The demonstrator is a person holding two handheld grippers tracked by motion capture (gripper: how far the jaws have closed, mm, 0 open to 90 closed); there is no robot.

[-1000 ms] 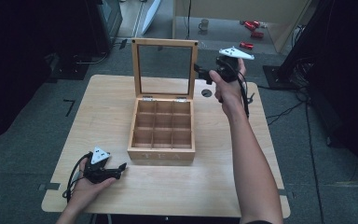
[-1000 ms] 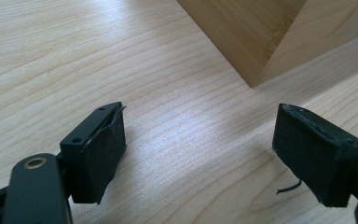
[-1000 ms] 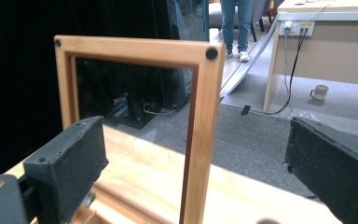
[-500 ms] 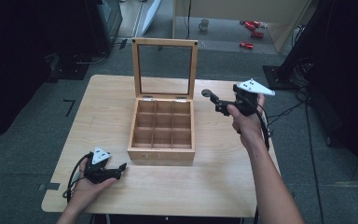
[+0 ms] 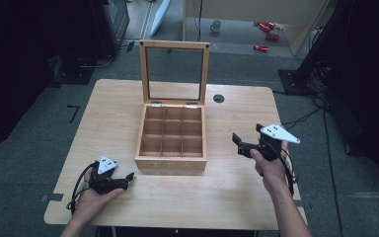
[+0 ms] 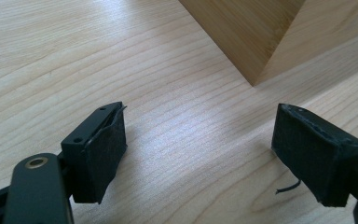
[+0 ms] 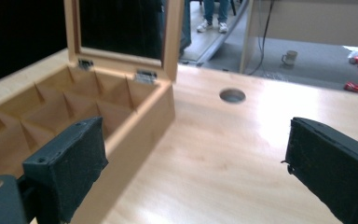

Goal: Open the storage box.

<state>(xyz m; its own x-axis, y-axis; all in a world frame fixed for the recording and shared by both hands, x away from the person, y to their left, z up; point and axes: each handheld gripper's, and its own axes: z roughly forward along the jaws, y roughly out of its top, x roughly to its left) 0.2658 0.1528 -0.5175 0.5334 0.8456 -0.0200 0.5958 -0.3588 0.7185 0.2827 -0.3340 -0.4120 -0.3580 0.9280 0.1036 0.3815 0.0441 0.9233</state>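
Note:
A wooden box (image 5: 171, 138) with a grid of empty compartments stands at the middle of the table, its glass-paned lid (image 5: 174, 73) upright at the back. My left gripper (image 5: 128, 177) rests low at the table's front left, open and empty, pointing at the box's near corner (image 6: 256, 70). My right gripper (image 5: 237, 140) hovers right of the box, open and empty. In the right gripper view (image 7: 193, 175) the box (image 7: 74, 116) lies to the left of the jaws, with its lid hinges (image 7: 144, 74) in sight.
The wooden table (image 5: 237, 197) has a round cable hole (image 5: 218, 98) behind the box, also seen as the hole (image 7: 232, 95). Beyond the table, red items (image 5: 265, 34) and a mug (image 5: 216, 24) lie on the floor. Dark equipment flanks both sides.
My right gripper has come down from the lid's top right corner toward me and now hovers low at the box's right side. The left gripper has stayed put.

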